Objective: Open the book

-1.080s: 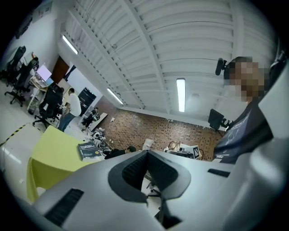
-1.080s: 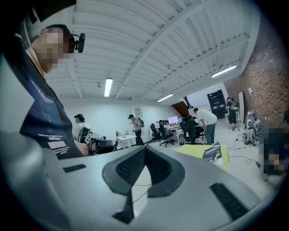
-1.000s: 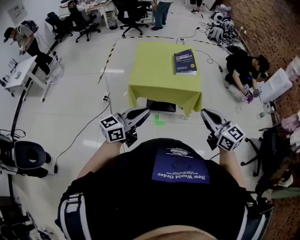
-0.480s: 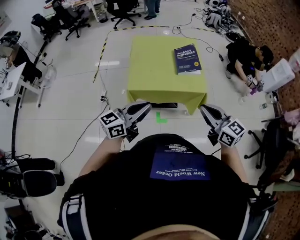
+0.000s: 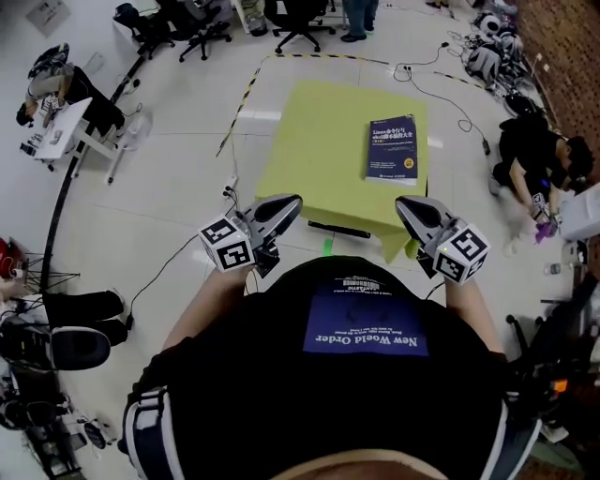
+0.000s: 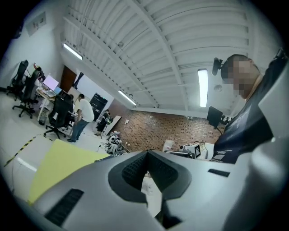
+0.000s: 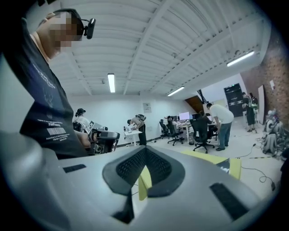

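A dark blue book (image 5: 392, 148) lies closed, cover up, on the right half of a table with a yellow-green cloth (image 5: 319, 150). My left gripper (image 5: 289, 201) is shut and empty, its tips over the floor just short of the table's near edge. My right gripper (image 5: 403, 203) is also shut and empty, at the near edge below the book. In the left gripper view the left gripper (image 6: 146, 153) has its pads together, with the cloth (image 6: 58, 164) beyond at the left. In the right gripper view the right gripper (image 7: 145, 151) is shut too, the cloth (image 7: 205, 157) beyond.
A black box (image 5: 339, 229) sits under the table by a green floor mark (image 5: 327, 247). Cables (image 5: 178, 258) and striped tape (image 5: 242, 94) run across the floor. A person (image 5: 539, 159) crouches at the right. Desks and office chairs (image 5: 187, 19) stand at the back.
Both grippers have moved forward towards the table, which now sits much nearer in the head view. Both stayed shut and empty. The book has not moved on the cloth.
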Available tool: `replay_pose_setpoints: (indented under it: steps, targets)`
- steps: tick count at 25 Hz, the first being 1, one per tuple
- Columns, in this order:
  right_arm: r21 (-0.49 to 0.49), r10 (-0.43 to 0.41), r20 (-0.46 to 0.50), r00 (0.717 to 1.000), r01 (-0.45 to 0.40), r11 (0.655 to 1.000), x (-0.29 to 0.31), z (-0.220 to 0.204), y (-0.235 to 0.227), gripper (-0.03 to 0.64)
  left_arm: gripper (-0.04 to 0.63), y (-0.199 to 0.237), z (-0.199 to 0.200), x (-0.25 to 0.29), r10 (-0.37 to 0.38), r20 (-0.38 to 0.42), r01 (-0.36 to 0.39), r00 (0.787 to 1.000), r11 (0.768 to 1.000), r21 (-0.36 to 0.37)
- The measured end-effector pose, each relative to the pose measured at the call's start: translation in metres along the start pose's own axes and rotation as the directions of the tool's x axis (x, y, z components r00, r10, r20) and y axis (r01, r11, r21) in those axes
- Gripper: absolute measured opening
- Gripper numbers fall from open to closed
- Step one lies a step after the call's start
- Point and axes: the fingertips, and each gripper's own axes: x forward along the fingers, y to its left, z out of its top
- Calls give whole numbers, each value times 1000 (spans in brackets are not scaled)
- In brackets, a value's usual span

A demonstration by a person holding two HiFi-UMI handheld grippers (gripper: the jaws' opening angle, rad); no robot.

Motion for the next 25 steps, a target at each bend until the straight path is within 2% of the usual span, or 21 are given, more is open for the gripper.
replay_pose_setpoints:
  steps: [3,8,12,17,21,25]
  targets:
    - [0,43,1,999,-43,999,-2,5,-36,-12,6,2,0,30,41,-7,-41,999,999,10]
    - [26,100,-5,995,-99,995,12,-3,-63,-12,6,10,-6,50,83,-55,-84,995,996,-9]
    - [56,107,-8,994,-106,993,35,-9,-72,-12,6,36,-6,52,76,-72,-78,994,997,-26]
    - [31,56,-21,998,-55,998,82,1,-73,-12,6,82,9,47,-8,-60,7,998,1000,-13]
    - [-8,-29,-10,1000,29,1000,127,24,-72,-12,6,132,33,35,-92,-66,91,994,996,-10]
    - [0,-127,-3,992,127,992,158,40,-76,-12,6,173,58,28,-169,-93,172,981,985,29]
